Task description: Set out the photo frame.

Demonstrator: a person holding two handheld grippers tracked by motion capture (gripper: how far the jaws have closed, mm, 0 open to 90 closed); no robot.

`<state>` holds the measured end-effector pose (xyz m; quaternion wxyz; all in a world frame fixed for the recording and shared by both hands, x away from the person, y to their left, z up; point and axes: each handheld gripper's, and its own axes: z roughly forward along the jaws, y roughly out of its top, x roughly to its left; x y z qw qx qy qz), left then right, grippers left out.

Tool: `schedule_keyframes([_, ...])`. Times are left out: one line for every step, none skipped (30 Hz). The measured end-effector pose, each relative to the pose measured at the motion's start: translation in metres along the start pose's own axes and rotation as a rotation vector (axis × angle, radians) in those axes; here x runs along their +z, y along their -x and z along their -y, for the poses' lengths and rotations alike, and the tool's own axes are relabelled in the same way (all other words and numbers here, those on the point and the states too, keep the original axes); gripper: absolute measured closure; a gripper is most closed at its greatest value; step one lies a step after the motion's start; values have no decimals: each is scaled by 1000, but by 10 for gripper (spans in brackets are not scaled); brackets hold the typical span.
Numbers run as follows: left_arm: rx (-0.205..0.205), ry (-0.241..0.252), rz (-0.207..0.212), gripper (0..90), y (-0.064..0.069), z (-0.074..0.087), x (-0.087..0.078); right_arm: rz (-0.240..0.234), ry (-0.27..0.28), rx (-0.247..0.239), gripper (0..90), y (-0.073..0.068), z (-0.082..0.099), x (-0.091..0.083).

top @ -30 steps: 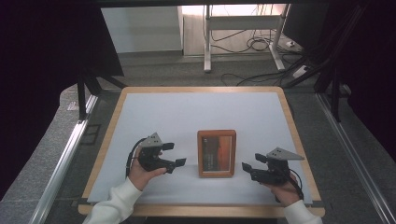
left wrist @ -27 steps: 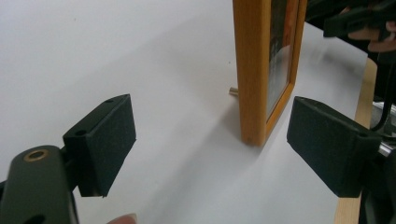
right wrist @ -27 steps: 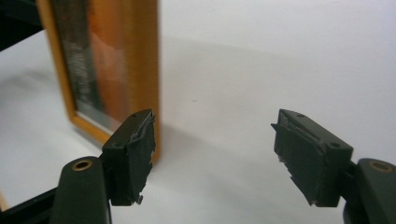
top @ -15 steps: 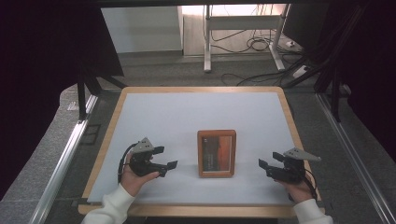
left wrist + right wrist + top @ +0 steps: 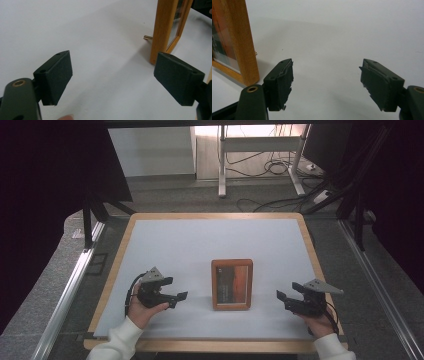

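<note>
Frame (image 5: 231, 284) mid-table; both grippers (image 5: 179, 298) (image 5: 281, 299) apart, fingers wide.

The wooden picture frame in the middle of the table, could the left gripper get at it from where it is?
Probably yes. The left gripper is open, pointing toward the wooden picture frame, with bare white tabletop between them.

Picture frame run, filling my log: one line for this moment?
picture frame: flat on table, untouched | left tool: open, empty | right tool: open, empty
</note>
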<state>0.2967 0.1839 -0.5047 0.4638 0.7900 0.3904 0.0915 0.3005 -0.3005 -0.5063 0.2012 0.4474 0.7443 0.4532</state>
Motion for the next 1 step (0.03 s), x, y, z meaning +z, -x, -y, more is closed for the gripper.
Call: schedule_keyframes([-1,0,-2,147,-1,0,0,-2,1,1,261,0,0,0])
